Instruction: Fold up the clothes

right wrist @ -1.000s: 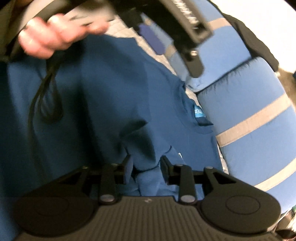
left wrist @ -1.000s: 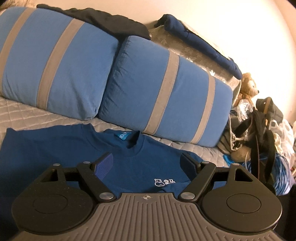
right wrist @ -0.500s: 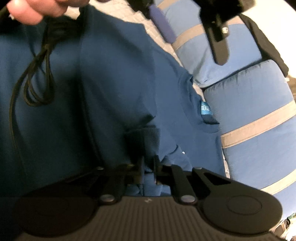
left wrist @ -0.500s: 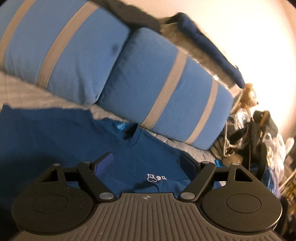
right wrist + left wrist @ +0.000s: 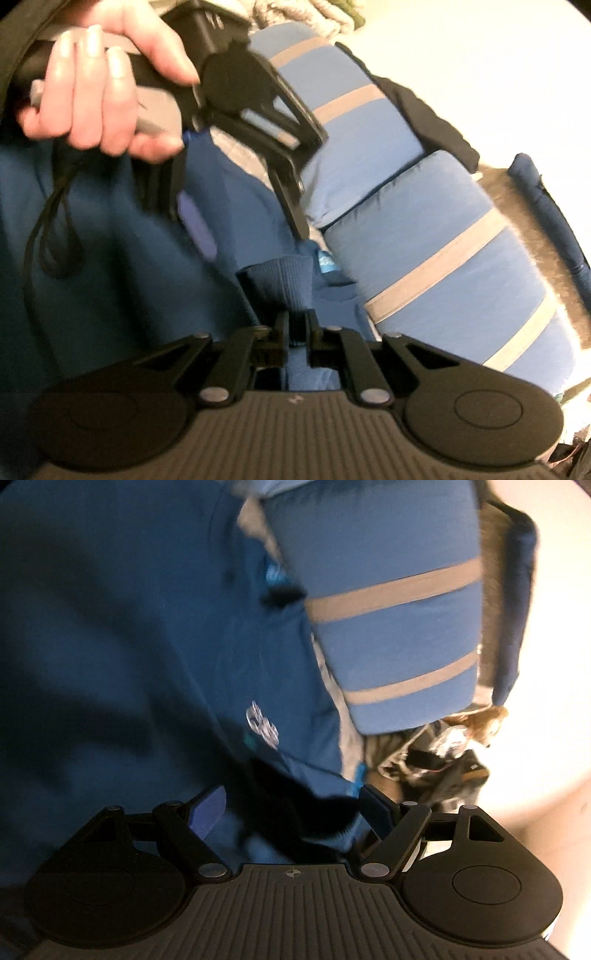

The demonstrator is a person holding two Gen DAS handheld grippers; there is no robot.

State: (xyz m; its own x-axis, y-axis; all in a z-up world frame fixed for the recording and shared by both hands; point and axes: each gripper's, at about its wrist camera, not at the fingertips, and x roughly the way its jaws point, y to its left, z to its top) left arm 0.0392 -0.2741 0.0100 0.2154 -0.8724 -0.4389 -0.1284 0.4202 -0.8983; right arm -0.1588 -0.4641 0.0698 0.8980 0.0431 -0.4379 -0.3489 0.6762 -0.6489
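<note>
Right tongs (image 5: 296, 328) closed on blurred sweatshirt (image 5: 280, 280) cuff.

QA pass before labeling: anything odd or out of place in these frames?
Black cable loop dangles from the hand over the blue shirt, a possible snag. Otherwise normal: right gripper pinches the ribbed cuff; left gripper open.

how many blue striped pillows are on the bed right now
2 in the right wrist view. One pillow lies farther back, behind the left gripper; the other pillow lies nearer, right of the blue shirt. More could be hidden outside the frame.
</note>
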